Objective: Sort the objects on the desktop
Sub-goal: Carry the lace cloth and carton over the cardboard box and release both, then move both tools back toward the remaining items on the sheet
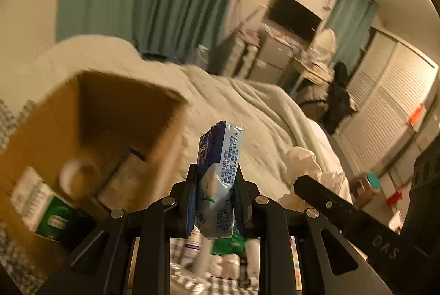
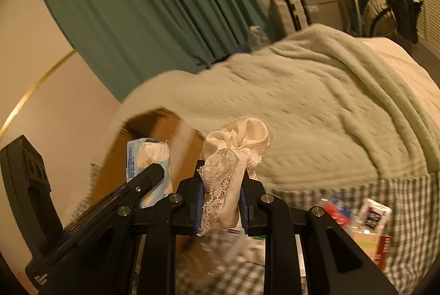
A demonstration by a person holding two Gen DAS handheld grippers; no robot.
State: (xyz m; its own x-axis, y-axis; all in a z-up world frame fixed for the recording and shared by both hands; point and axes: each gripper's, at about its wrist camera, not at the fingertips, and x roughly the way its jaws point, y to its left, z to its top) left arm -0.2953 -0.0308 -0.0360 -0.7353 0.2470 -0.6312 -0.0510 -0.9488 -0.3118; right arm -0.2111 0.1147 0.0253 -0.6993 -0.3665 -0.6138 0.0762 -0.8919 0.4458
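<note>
STEP: carry-to-box, both loaded | L gripper [image 1: 217, 171]: clamped on tissue pack [image 1: 220, 163], held beside open cardboard box [image 1: 110, 113] | R gripper [image 2: 222, 176]: pinching lace cloth [image 2: 233, 154], right of box | NEXT: position over box opening, release; likely L first.

Left gripper [image 1: 217, 171]: matte black linkage arms with triangular cut-outs behind the tongs.
Left pivots: round silver screw heads, two on each side of the tongs.
Left pads: blue strip showing on the inner face of one finger [image 1: 192, 196].
Right gripper [image 2: 222, 176]: the same black frame, silver pivot screws set outward of the tongs.
Right pads: blue lining on both inner faces.
Marking: pale letters "DAS" on the right gripper's black bar, seen in the left wrist view.
</note>
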